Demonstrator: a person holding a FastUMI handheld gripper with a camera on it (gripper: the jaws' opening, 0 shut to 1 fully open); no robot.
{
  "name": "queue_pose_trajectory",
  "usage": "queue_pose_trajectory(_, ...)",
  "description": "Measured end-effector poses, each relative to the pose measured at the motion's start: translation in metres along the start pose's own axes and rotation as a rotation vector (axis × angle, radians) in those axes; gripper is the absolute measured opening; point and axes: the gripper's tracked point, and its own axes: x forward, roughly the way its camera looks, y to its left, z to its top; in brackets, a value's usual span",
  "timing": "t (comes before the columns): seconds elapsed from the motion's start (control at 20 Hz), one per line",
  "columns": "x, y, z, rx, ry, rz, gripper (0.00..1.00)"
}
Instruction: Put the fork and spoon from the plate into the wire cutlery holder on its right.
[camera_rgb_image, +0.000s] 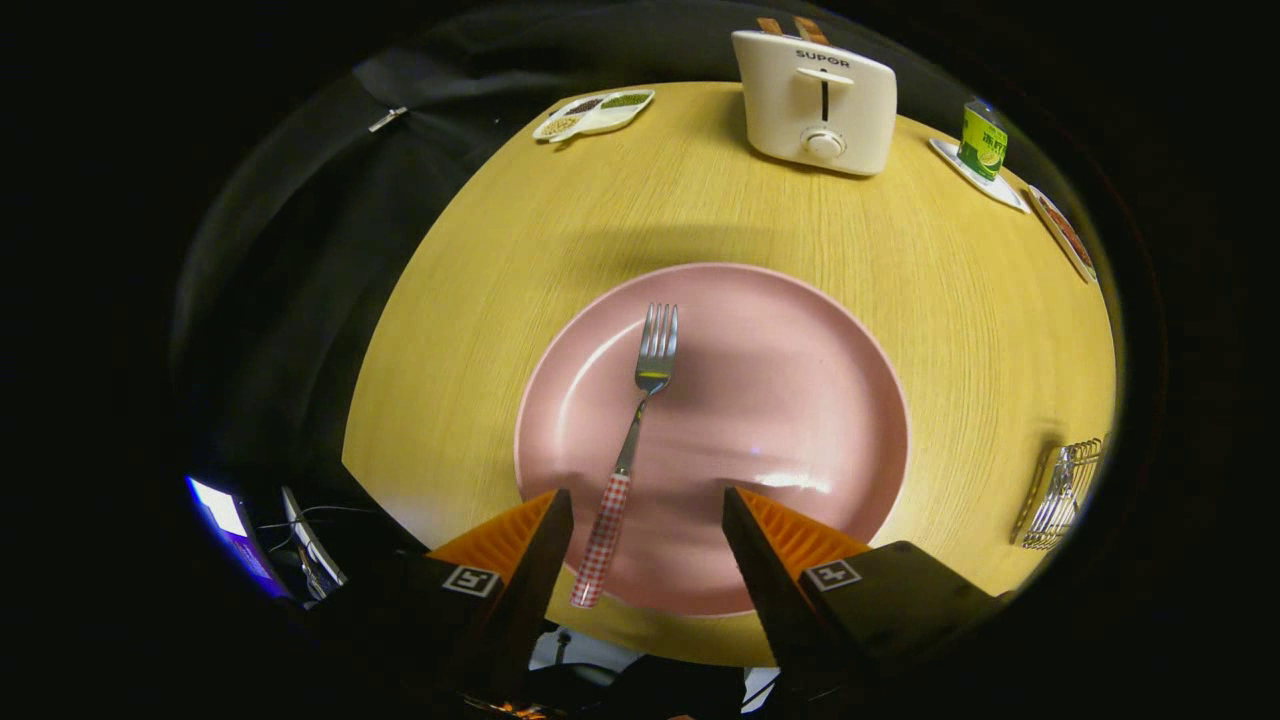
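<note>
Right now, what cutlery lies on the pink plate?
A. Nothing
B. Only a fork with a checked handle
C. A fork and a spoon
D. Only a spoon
B: a single fork lies on the pink plate, tines pointing away and its checked handle reaching between the open fingers of the gripper; no spoon is on the plate, and the wire cutlery holder stands off to the plate's right.

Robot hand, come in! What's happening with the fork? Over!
Gripper open, holding nothing. Fork lying on pink plate, handle between the fingers. Wire holder off right. Nothing blocking.
</note>
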Motion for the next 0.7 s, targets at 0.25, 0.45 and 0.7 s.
queue_pose_trajectory(0.25,0.009,0.000,-0.008,0.005,0.115,-0.018,0.48)
queue_pose_trajectory(0.45,0.008,0.003,-0.012,0.025,0.186,0.026,0.15)
queue_pose_trajectory(0.7,-0.002,-0.009,-0.012,0.040,0.201,0.059,0.08)
